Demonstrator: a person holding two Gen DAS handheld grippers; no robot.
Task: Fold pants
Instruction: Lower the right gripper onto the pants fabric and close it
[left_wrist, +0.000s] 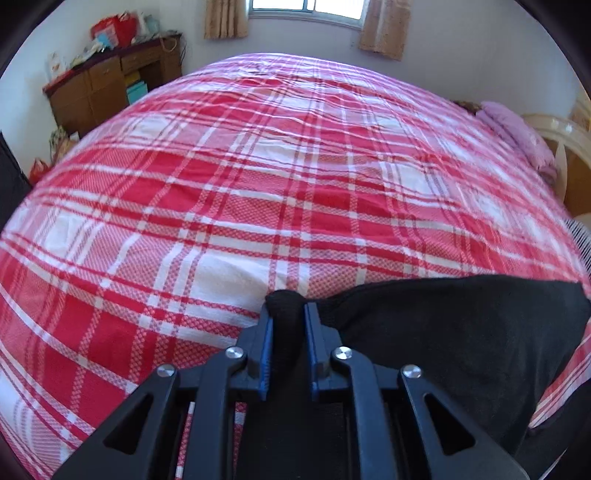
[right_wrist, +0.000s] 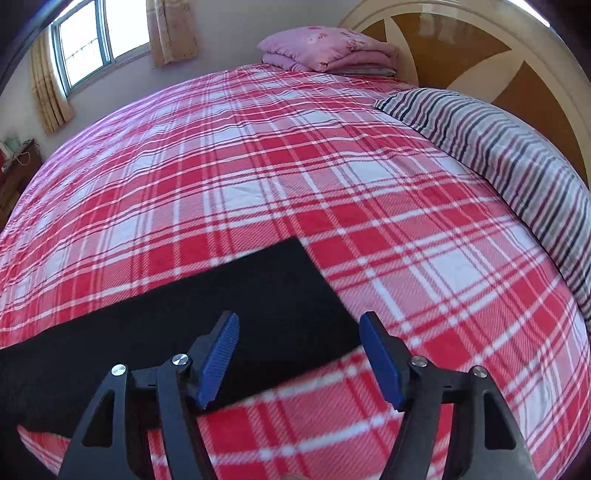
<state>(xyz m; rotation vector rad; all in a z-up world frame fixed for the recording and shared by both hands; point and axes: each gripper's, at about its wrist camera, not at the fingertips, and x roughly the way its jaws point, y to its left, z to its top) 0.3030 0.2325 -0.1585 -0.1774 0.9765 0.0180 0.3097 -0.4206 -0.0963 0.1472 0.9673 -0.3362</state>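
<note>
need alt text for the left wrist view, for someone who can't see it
The left hand-held gripper is pinched shut on a bunched edge of black pants, which lie on a bed with a red and white plaid sheet. Beyond are a wooden cabinet and a curtained window.

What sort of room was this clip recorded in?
A home bedroom, most likely: a bed with a red plaid sheet, pillows against a headboard, and a cluttered wooden desk.
</note>
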